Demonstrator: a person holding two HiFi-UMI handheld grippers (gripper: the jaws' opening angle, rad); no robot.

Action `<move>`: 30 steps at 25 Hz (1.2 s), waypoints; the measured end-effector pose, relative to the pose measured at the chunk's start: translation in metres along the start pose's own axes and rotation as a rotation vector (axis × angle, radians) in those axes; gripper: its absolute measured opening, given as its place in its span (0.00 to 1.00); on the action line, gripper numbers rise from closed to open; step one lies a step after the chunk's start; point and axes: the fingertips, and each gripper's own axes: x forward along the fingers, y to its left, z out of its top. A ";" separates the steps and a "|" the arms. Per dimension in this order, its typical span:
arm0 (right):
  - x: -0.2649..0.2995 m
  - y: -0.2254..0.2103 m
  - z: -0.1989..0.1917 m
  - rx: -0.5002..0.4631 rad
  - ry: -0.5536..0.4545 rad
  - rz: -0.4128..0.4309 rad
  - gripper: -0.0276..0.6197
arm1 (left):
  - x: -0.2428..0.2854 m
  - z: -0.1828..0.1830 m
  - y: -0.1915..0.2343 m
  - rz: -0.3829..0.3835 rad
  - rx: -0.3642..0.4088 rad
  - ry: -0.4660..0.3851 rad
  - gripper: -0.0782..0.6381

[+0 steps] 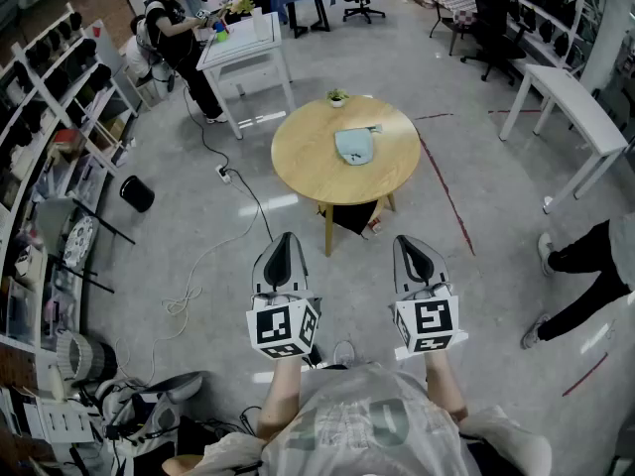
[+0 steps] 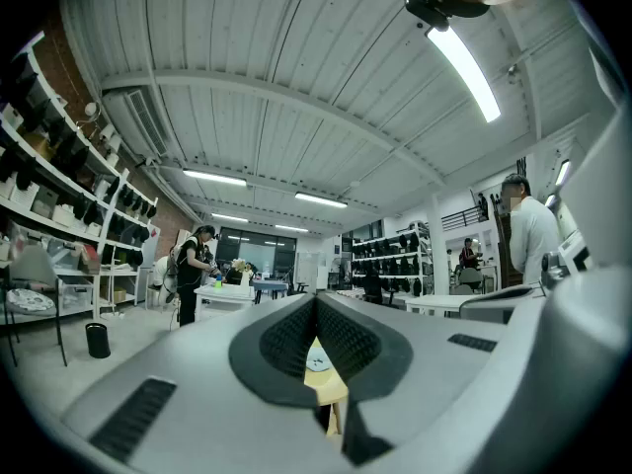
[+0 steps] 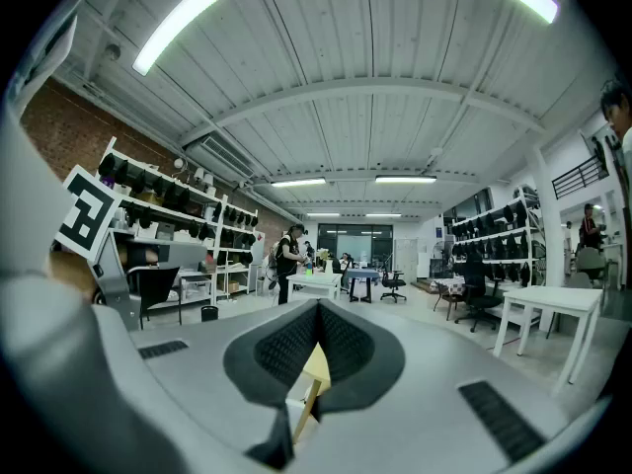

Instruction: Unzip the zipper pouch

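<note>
Since the left gripper (image 1: 286,242) and right gripper (image 1: 411,242) are closed and empty — walk up to the pale-blue cloth zipper pouch (image 1: 355,145) first.

The head camera looks steeply down from above the person, taking in the floor (image 1: 476,296), the round wooden table (image 1: 298,162) well ahead and both grippers close below. The cameras riding the left gripper (image 1: 286,238) and right gripper (image 1: 406,240) sit low and face level along their own jaws toward that table, a sliver of which shows in each; all three views share the white desk (image 1: 243,48) and wall shelving (image 1: 50,87) beyond.
</note>
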 end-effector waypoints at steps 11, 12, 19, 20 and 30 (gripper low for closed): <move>0.016 0.006 -0.001 0.021 0.010 0.006 0.09 | 0.009 0.002 0.020 0.004 -0.017 -0.009 0.15; 0.018 0.007 -0.001 0.024 0.009 0.007 0.09 | 0.009 0.002 0.023 0.005 -0.019 -0.007 0.15; 0.040 0.033 0.004 0.041 -0.005 0.010 0.09 | 0.014 -0.003 0.061 0.025 -0.050 -0.009 0.15; 0.044 0.038 0.002 0.044 -0.003 0.009 0.09 | 0.016 -0.005 0.068 0.025 -0.056 -0.009 0.15; 0.062 0.038 -0.015 0.041 0.050 -0.032 0.09 | 0.044 -0.024 0.090 0.001 -0.061 -0.005 0.15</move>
